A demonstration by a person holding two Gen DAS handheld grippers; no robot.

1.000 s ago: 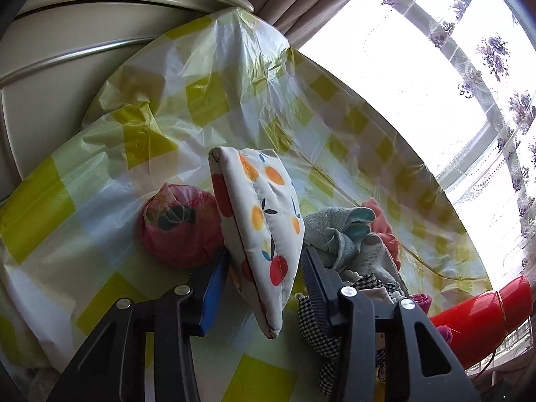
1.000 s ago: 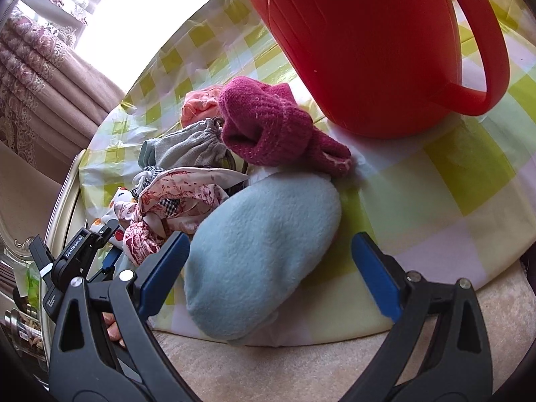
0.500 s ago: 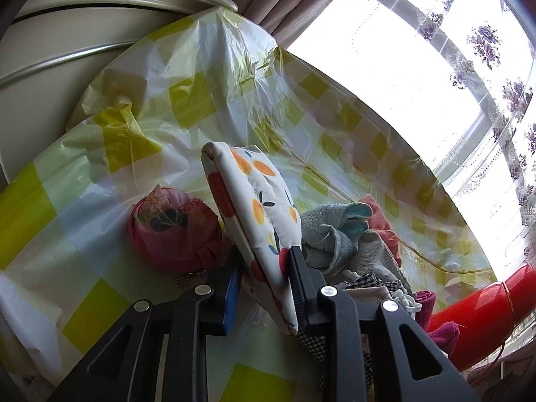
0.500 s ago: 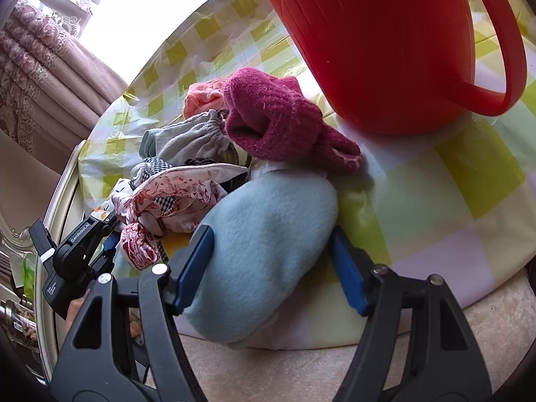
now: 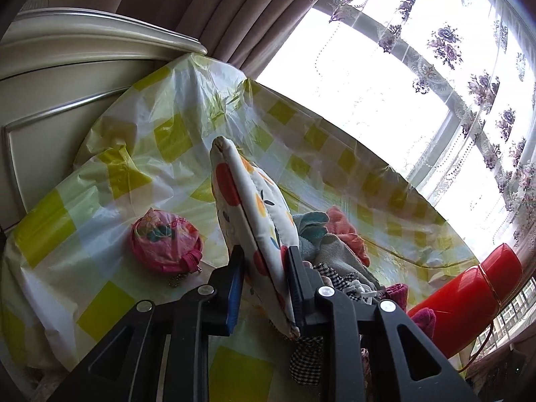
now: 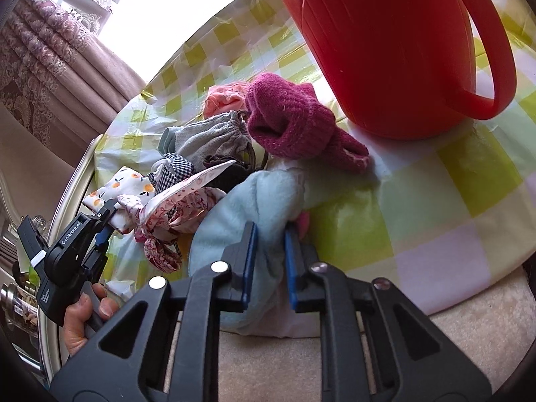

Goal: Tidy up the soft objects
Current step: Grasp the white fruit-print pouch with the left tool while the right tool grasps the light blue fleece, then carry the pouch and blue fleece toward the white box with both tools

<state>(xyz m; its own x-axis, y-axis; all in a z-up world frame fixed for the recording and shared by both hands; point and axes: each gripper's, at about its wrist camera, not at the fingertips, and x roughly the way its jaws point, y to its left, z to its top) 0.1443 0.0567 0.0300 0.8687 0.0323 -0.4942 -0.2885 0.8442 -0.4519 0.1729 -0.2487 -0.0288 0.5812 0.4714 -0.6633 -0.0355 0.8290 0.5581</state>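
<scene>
Left wrist view: left gripper [image 5: 264, 279] has just closed its jaws and now pinches the fruit-print pouch [image 5: 254, 221], held edge-up above the yellow-checked tablecloth [image 5: 110, 305]; a pink round pouch [image 5: 165, 244] lies flat on the cloth to its left, the clothes pile [image 5: 338, 254] sits just right of the pouch, and the red basket [image 5: 469, 288] is beyond the pile. Right wrist view: right gripper [image 6: 269, 266] jaws narrow, clamped on the light-blue plush [image 6: 248, 207] at the near table edge, fabric bunched between the pads; magenta knit sock [image 6: 294, 124] touches the plush's far end, the basket stands just behind it, and a hand [image 6: 83, 318] holds the left gripper at lower left.
</scene>
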